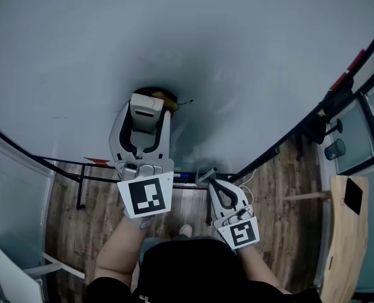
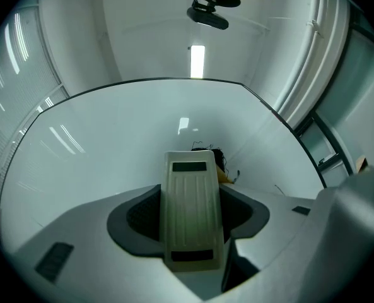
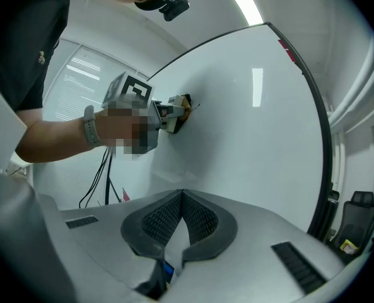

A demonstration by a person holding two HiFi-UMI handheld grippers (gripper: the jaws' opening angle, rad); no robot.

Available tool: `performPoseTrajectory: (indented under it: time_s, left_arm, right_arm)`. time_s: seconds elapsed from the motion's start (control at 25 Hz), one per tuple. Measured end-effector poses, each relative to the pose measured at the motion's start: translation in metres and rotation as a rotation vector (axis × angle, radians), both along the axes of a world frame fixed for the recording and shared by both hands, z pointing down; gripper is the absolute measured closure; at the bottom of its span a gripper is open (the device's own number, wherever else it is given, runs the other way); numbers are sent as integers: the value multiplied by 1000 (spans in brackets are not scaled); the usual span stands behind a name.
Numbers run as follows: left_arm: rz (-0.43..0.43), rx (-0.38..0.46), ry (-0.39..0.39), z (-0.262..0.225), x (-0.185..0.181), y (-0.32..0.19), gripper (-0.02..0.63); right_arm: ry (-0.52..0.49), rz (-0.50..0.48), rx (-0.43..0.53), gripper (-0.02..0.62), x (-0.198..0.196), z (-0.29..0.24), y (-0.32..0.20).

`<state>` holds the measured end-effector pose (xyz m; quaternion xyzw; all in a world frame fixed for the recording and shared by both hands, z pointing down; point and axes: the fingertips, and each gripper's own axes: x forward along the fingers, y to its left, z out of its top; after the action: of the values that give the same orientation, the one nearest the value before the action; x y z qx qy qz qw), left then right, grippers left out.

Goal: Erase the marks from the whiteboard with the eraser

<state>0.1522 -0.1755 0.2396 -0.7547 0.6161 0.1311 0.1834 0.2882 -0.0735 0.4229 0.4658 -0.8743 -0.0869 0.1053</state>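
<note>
**Tongs.** Your left tongs (image 2: 190, 214) are clamped on the cream, ribbed plastic block eraser (image 1: 146, 111). The dark pads sit against its two long sides, and the ribbed back faces the left gripper view. Your right tongs (image 3: 182, 206) are closed tip to tip with nothing between them. They hang low, near your body and off the board, above the wood-plank floor (image 1: 105, 226).

**Task object.** The far end of the eraser is up against the large white, dark-framed whiteboard (image 1: 237, 36), in its lower middle region. In the right gripper view the eraser reads as touching the surface. A dark and yellowish edge shows where the two meet. You cannot tell whether that is the eraser's pad or ink under it.

**Marks.** One short dark stroke (image 1: 185, 101) sits just beside the eraser on its right. A faint thin line (image 1: 59, 117) lies well off to the left. The rest of the visible board looks bare apart from grey shading around the eraser, which may be shadow or smear.

**Step (judgement).** This is the wiping stage, with the eraser grasped and applied to the board. Little ink appears to be left.

**Next move (judgement).**
- Hold the pad flat to the board with even pressure.
- Sweep right, over the short stroke.
- Then check the faint line on the left.
- Watch the grip: the tongs hold smooth plastic sides, so a hard sideways drag could twist the eraser out of square.
- The right tongs have no evident job here, so leave them clear of the board.
</note>
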Motion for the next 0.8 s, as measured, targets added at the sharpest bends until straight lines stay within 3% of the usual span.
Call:
performPoseTrajectory:
  time_s: [0.16,0.48,0.8]
  left_arm:
    - [2,20,-202,-3,40,5,350]
    - [64,48,-249,-6,82,10,348]
    - [297,68,-357,13,146,26,348]
  right_arm:
    - [-7,49,14,568,19,-6,6]
    - [-23,181,-3,568,49,-4,20]
    - [-41,270,6,568,50,-14,32]
